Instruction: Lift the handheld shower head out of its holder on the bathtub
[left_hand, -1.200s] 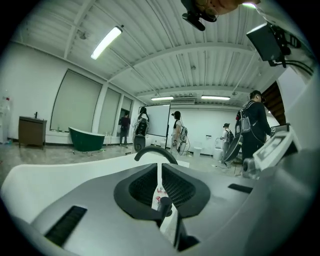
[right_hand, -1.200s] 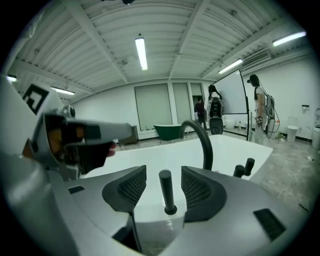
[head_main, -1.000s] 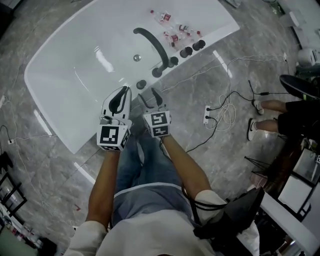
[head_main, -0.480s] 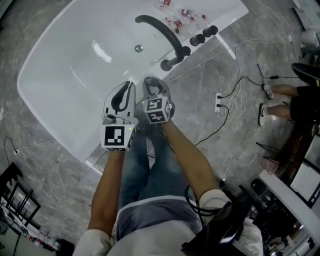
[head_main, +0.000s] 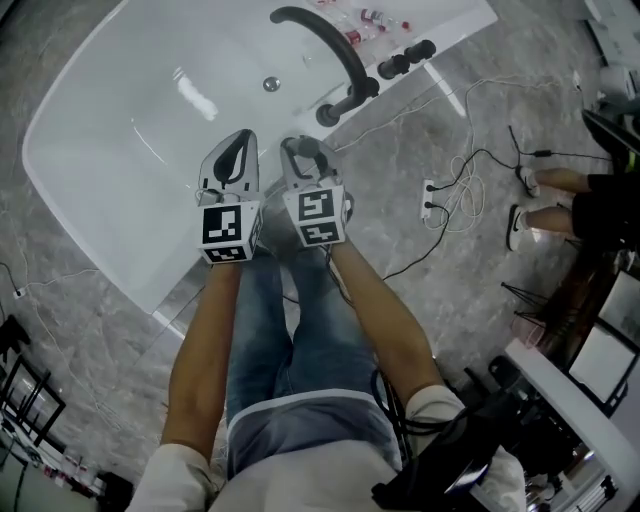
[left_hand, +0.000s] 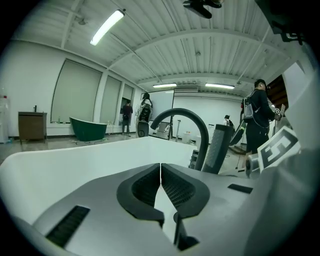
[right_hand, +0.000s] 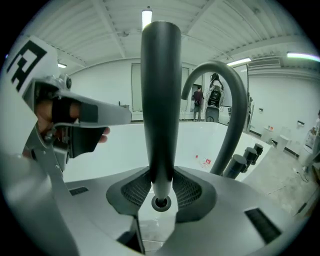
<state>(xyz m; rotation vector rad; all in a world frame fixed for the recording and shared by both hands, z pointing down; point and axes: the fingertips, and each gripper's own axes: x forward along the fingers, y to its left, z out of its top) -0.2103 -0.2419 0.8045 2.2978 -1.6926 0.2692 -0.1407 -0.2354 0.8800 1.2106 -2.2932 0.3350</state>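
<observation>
The handheld shower head's dark handle (right_hand: 160, 105) stands upright in its holder on the white bathtub rim (head_main: 200, 290). My right gripper (right_hand: 161, 187) is around the handle's lower end. Its jaws are closing, and the meshed pads (right_hand: 186, 190) meet the handle's sides. In the head view the right gripper (head_main: 305, 160) covers the handle. In the left gripper view the handle (left_hand: 218, 148) rises just right of the left gripper (left_hand: 160, 175). That gripper is shut with nothing in it, beside the right one over the tub edge (head_main: 232, 165).
A curved dark faucet spout (head_main: 322, 45) arches over the tub, with round dark knobs (head_main: 405, 58) and small bottles (head_main: 375, 18) on the rim behind it. A power strip (head_main: 430, 208) and cables lie on the marble floor to the right. Another person's shoes (head_main: 518, 228) are at far right.
Both grippers moved forward onto the tub rim. The right gripper came around the shower handle and its jaws narrowed. The left gripper stayed shut.
</observation>
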